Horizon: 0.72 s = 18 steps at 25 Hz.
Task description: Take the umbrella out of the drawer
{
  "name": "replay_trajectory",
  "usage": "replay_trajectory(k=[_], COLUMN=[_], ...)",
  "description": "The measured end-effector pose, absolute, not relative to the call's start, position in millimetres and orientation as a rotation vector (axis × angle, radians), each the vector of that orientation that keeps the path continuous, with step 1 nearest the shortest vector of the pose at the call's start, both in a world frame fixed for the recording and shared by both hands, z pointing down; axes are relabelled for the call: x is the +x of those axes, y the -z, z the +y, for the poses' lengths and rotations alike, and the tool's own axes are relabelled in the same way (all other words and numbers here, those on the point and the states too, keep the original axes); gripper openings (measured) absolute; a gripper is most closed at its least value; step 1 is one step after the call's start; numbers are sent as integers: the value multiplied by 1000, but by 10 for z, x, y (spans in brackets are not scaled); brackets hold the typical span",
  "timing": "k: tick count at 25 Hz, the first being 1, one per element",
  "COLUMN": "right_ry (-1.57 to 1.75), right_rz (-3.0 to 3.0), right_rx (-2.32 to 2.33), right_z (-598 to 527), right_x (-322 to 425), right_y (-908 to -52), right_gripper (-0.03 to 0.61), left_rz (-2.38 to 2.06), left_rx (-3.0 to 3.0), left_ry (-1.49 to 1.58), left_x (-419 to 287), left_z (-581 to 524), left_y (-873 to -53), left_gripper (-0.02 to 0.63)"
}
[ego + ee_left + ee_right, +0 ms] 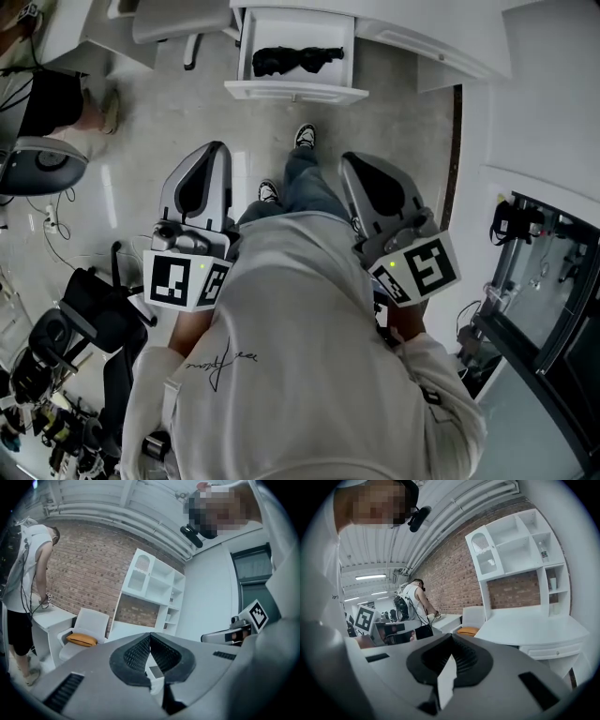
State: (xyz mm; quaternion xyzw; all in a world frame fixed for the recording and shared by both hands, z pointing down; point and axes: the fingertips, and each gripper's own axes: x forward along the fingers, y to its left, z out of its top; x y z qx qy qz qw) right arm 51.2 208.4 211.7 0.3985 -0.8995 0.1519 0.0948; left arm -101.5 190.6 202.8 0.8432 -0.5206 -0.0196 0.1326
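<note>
A black folded umbrella point(295, 59) lies in an open white drawer point(295, 91) at the top of the head view, just ahead of the person's feet. My left gripper point(217, 148) and right gripper point(352, 161) are held side by side at waist height, well short of the drawer and pointing toward it. In the left gripper view the left gripper point(150, 634) has its jaws together at the tips with nothing between them. The right gripper point(451, 635) looks the same in the right gripper view, shut and empty. Neither gripper view shows the umbrella.
A white desk with a shelf unit point(520, 550) stands against a brick wall. Beside it is a white chair with an orange cushion point(82, 639), and another person point(28, 588) stands at a side table. Black bags and a chair point(84, 319) crowd the floor at left; a glass-fronted cabinet point(544, 281) is at right.
</note>
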Motion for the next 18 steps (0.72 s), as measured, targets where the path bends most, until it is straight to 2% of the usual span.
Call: replay_trajectory(k=[18], right_ry=[-502], right_rz=[-2682], right_rx=[1137], right_z=[583], right_x=[977], right_y=[-2170], right_gripper=[25], left_rz=[-1616], left_rx=[2361], left_ry=[10], left_x=[-626], left_z=[542], left_y=[-2033], left_gripper=[17])
